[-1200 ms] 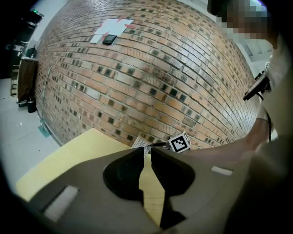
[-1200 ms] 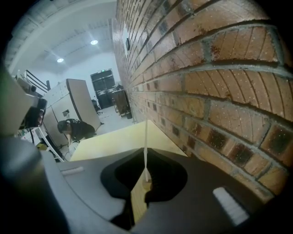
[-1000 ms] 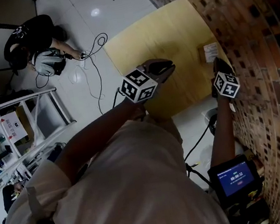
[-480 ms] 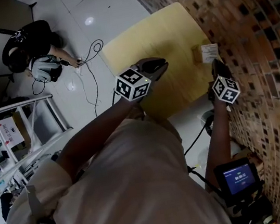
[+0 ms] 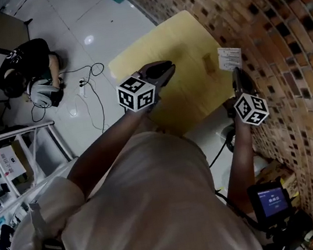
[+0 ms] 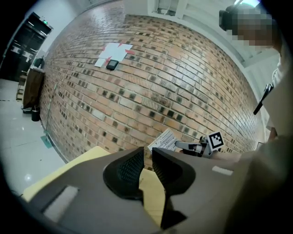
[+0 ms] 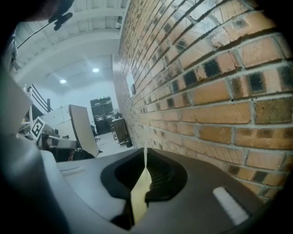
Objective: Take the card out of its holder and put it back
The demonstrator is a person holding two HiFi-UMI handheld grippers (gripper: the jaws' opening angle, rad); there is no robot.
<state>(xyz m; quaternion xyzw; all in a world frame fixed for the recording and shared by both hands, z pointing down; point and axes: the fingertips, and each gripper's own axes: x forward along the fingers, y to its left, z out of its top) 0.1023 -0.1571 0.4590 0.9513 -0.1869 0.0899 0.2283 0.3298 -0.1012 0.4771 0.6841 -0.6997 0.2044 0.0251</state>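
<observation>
A white printed card point(image 5: 230, 57) stands clear of the small wooden holder point(image 5: 208, 64) on the yellow table point(image 5: 160, 38), close to the brick wall. My right gripper point(image 5: 237, 74) is shut on the card's lower edge. In the right gripper view the card point(image 7: 145, 157) shows edge-on as a thin white line between the pads. The left gripper view shows the card point(image 6: 166, 139) held by the right gripper point(image 6: 184, 146). My left gripper point(image 5: 166, 67) hangs over the table's left part, its jaws just opened a little, nothing between them point(image 6: 147, 154).
The brick wall point(image 5: 282, 25) runs along the table's right side. A person point(image 5: 26, 65) crouches on the tiled floor at upper left beside headphones and cables. A white rack point(image 5: 8, 156) stands at left. A small screen device point(image 5: 272, 202) sits at lower right.
The right gripper has risen with the card, which has come away from the holder. The left gripper has also lifted a little, and its jaws have parted slightly.
</observation>
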